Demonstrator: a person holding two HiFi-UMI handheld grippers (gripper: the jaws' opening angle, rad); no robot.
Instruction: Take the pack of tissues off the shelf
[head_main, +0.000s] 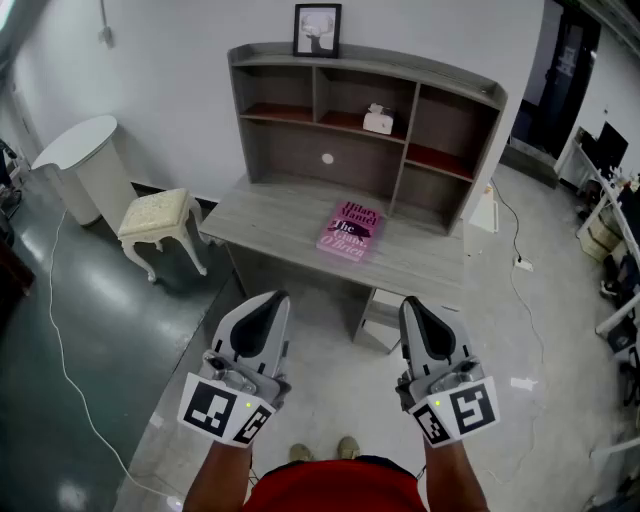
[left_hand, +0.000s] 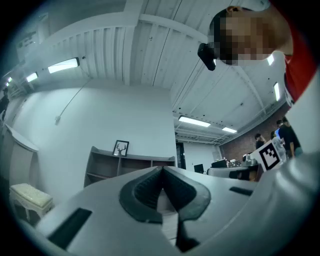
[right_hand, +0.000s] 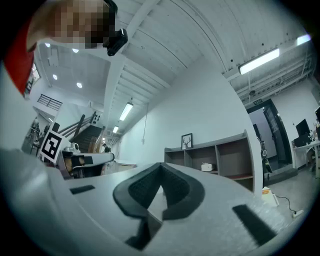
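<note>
Left gripper (head_main: 266, 303) and right gripper (head_main: 417, 308): jaws pressed together on both, nothing between them, side by side short of the desk (head_main: 270, 220). Pack of tissues (head_main: 378, 120) well ahead, in the shelf's (head_main: 366, 60) middle upper compartment.

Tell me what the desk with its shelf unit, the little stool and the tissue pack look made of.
Grey desk with shelf unit: wood or wood-look laminate, matt; grain streaks show.
Cream stool: curved legs look like painted wood; padded textured seat, probably fabric.
White pack of tissues: too small to tell; perhaps soft plastic wrap or card.
</note>
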